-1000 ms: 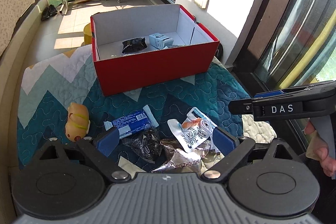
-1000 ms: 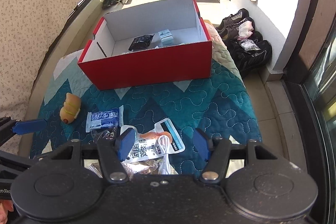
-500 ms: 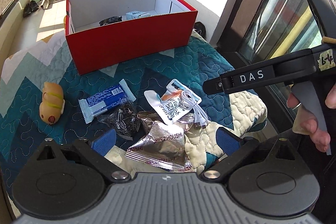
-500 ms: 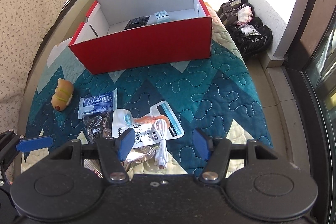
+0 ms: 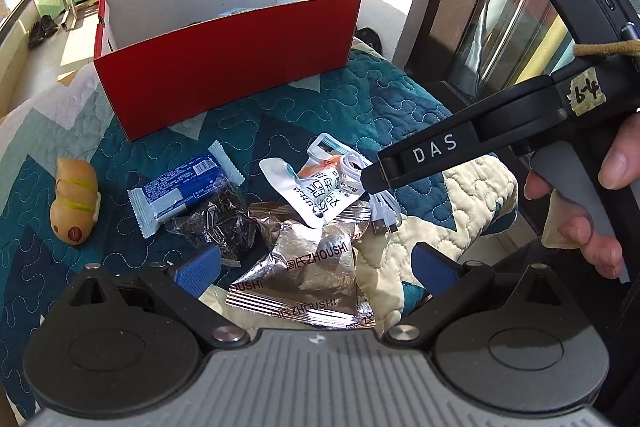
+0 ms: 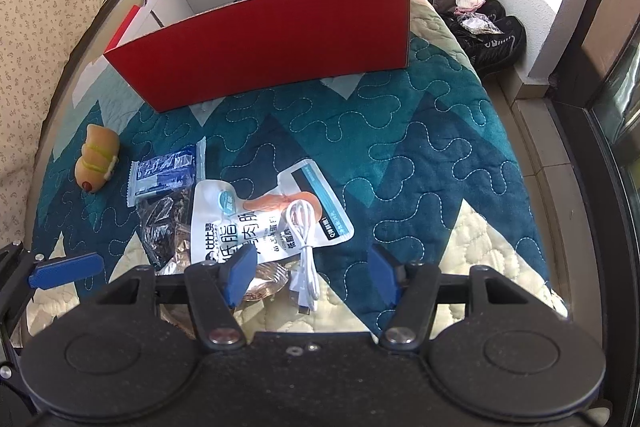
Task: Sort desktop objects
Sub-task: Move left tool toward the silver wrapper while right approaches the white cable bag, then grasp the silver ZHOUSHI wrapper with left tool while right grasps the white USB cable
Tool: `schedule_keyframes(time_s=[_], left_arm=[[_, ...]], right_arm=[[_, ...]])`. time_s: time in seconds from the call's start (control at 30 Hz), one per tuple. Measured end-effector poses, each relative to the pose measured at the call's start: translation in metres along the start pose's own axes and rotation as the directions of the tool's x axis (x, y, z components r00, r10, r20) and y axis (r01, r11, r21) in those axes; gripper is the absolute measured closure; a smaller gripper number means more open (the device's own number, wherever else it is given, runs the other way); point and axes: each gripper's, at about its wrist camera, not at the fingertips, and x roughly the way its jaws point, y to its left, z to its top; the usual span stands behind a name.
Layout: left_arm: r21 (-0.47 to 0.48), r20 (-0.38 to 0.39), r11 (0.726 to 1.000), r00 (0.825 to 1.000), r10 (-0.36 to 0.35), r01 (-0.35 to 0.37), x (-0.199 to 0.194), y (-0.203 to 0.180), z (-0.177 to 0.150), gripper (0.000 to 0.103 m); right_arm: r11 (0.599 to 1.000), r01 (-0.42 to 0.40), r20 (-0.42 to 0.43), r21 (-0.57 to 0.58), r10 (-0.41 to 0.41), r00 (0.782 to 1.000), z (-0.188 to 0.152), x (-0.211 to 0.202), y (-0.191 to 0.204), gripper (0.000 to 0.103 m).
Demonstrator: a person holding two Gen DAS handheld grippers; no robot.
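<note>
A pile lies on the quilt: a silver foil packet (image 5: pixel 308 275), a white pouch (image 5: pixel 320 191) (image 6: pixel 248 227), a white USB cable (image 6: pixel 304 243), a dark clear bag (image 5: pixel 220 223) and a blue wrapper (image 5: pixel 184 187) (image 6: pixel 166 173). A hot dog toy (image 5: pixel 74 203) (image 6: pixel 96 157) lies to the left. Behind stands the red box (image 5: pixel 228 67) (image 6: pixel 272 43). My left gripper (image 5: pixel 316 267) is open just above the foil packet. My right gripper (image 6: pixel 312 273) is open over the cable's near end. Neither holds anything.
The quilt (image 6: pixel 420 155) covers a low surface that drops off at the right, where shoes (image 6: pixel 480 23) lie on the floor. A glass door frame (image 5: pixel 452 7) stands close on the right. A hand (image 5: pixel 580 223) holds the right tool.
Both grippers have sunk toward the pile, which now looks larger and nearer. In the left wrist view the right tool's finger has come in over the white pouch.
</note>
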Motion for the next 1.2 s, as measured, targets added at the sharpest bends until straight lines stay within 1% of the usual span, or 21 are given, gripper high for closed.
schedule_keyframes(time_s=[0.33, 0.57, 0.7, 0.77, 0.87, 0.93, 0.97, 1.03, 1.1, 1.13, 1.2], left_arm=[[0.001, -0.022, 1.0, 0.999, -0.028, 0.028, 0.022, 0.004, -0.007, 0.001], [0.016, -0.004, 1.0, 1.0, -0.011, 0.011, 0.029, 0.007, -0.009, 0.002], [0.059, 0.009, 0.998, 1.0, 0.0, 0.0, 0.031, 0.003, -0.011, 0.002], [0.091, 0.016, 0.996, 1.0, 0.012, -0.014, 0.032, -0.001, -0.012, 0.005], [0.115, 0.017, 0.993, 1.0, 0.012, -0.014, 0.033, -0.004, -0.013, 0.009], [0.132, 0.014, 0.991, 1.0, 0.013, -0.015, 0.034, -0.006, -0.013, 0.017], [0.141, 0.011, 0.99, 1.0, 0.013, -0.015, 0.034, -0.007, -0.014, 0.02], [0.155, 0.009, 0.988, 1.0, 0.024, -0.025, 0.035, -0.008, -0.014, 0.025], [0.152, 0.006, 0.988, 1.0, 0.024, -0.025, 0.036, -0.007, -0.014, 0.029], [0.15, 0.006, 0.988, 1.0, 0.026, -0.026, 0.036, -0.006, -0.013, 0.033], [0.143, 0.002, 0.989, 1.0, 0.029, -0.029, 0.036, -0.004, -0.012, 0.037]], right_arm=[[1.0, -0.001, -0.05, 0.003, 0.001, 0.999, -0.002, 0.022, 0.003, 0.042], [1.0, -0.002, -0.064, -0.001, 0.001, 0.998, -0.003, 0.028, 0.005, 0.044], [1.0, 0.0, -0.062, 0.007, 0.001, 0.998, -0.003, 0.029, 0.004, 0.044], [1.0, 0.001, -0.059, 0.008, 0.0, 0.998, -0.002, 0.03, 0.005, 0.045], [1.0, -0.002, -0.058, 0.0, 0.002, 0.998, -0.002, 0.031, 0.006, 0.045], [1.0, -0.004, -0.056, -0.006, 0.004, 0.998, -0.003, 0.031, 0.007, 0.048], [1.0, -0.007, -0.056, -0.009, 0.006, 0.998, -0.003, 0.031, 0.007, 0.049], [1.0, -0.01, -0.06, -0.01, 0.009, 0.998, -0.003, 0.031, 0.008, 0.057], [1.0, -0.009, -0.068, -0.007, 0.008, 0.998, -0.003, 0.032, 0.009, 0.061], [1.0, -0.009, -0.071, -0.004, 0.009, 0.997, -0.003, 0.032, 0.009, 0.061], [1.0, -0.009, -0.069, 0.001, 0.009, 0.998, -0.003, 0.032, 0.009, 0.062]])
